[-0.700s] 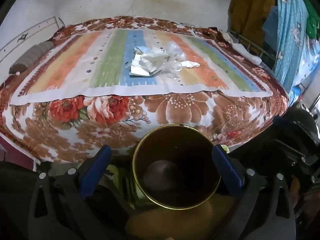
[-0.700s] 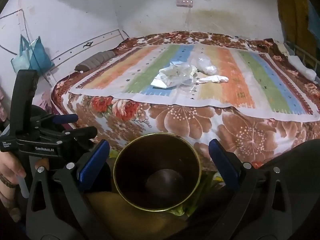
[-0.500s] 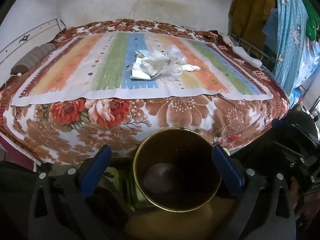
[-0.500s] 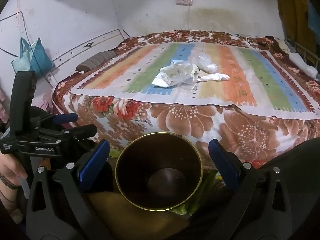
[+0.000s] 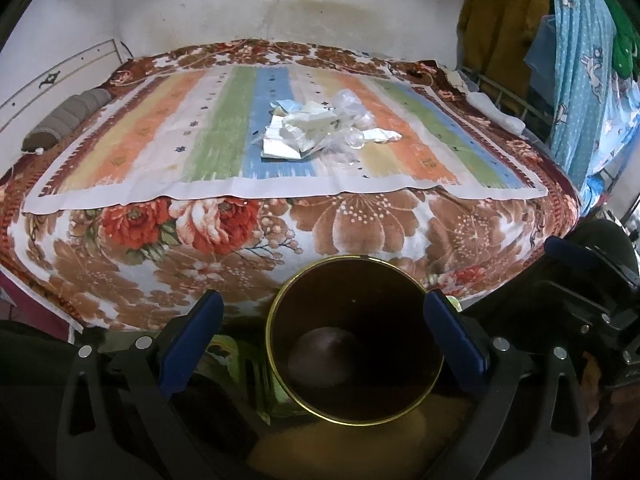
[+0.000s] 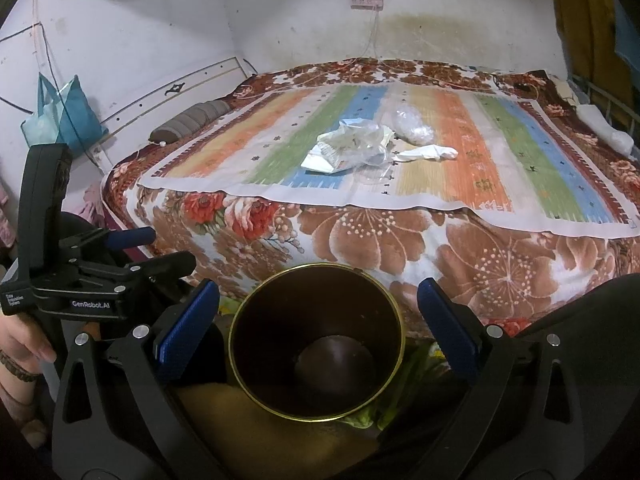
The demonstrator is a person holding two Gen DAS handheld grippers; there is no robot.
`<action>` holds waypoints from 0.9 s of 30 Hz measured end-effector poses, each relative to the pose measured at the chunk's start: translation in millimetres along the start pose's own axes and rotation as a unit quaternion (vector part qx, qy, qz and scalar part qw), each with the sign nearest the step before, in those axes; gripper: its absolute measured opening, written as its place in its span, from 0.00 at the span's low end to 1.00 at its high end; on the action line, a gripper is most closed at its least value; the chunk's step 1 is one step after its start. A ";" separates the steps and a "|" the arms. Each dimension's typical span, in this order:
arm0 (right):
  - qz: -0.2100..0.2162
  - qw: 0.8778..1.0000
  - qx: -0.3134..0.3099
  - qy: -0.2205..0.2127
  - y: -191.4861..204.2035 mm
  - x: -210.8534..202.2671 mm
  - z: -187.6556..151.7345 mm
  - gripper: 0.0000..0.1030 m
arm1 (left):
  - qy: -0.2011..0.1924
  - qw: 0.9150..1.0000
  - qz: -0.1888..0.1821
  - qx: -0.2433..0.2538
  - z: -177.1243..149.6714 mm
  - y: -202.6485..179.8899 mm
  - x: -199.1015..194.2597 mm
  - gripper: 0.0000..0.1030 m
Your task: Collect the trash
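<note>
Both grippers, left gripper (image 5: 320, 334) and right gripper (image 6: 316, 318), gape wide and empty above the bin (image 5: 356, 354). Trash pile (image 5: 320, 132) lies at twelve o'clock on the striped mat (image 5: 140, 152), untouched; next, a forward reach to pinch one piece.

You cannot tell what the crumpled white paper and clear plastic trash pile (image 5: 320, 132) on the striped bed sheet (image 5: 224, 136) is made up of; its pieces overlap. At six o'clock, the dark gold-rimmed round bin (image 5: 354, 276) has its base hidden. At nine o'clock in your right view, the hand (image 6: 22, 342) is cut off.
</note>
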State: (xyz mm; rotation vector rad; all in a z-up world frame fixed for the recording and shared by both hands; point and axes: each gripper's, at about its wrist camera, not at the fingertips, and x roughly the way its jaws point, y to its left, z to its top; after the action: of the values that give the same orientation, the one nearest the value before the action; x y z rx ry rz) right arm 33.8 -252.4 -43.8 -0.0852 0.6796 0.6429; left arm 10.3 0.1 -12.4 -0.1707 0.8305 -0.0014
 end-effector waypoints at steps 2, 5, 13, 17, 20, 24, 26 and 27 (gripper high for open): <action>-0.001 1.000 -0.002 0.000 0.4 0.1 0.2 0.92 | -0.001 1.000 0.002 -0.003 0.3 1.4 -0.1 0.95; 0.005 1.000 -0.006 0.003 0.7 1.3 -0.4 0.92 | -0.001 1.000 0.005 -0.004 0.3 2.3 0.1 0.95; -0.001 1.000 -0.012 -0.008 -0.8 0.9 0.3 0.92 | -0.001 1.000 0.003 -0.006 0.4 3.0 0.3 0.95; -0.010 1.000 -0.020 -0.003 -4.3 2.7 6.9 0.92 | 0.003 1.000 -0.005 -0.018 4.6 9.3 2.7 0.95; -0.006 1.000 -0.021 -0.011 -5.4 4.9 12.7 0.92 | 0.005 1.000 0.011 -0.007 10.8 6.4 7.4 0.95; -0.001 1.000 -0.019 0.007 -5.6 12.9 19.1 0.92 | 0.008 1.000 0.012 0.000 17.9 3.4 9.8 0.95; -0.003 1.000 -0.026 0.016 -4.9 18.1 24.6 0.92 | 0.012 1.000 0.010 0.001 23.8 6.3 9.9 0.95; -0.005 0.999 -0.030 0.015 -4.5 19.9 27.8 0.92 | 0.016 1.000 0.006 -0.004 27.2 9.0 9.8 0.95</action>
State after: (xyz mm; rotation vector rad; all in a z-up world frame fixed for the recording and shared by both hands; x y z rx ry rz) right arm 63.8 -237.9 -34.8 -0.1534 0.6892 0.6533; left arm 36.3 12.4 -3.0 -0.1740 0.8632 0.0099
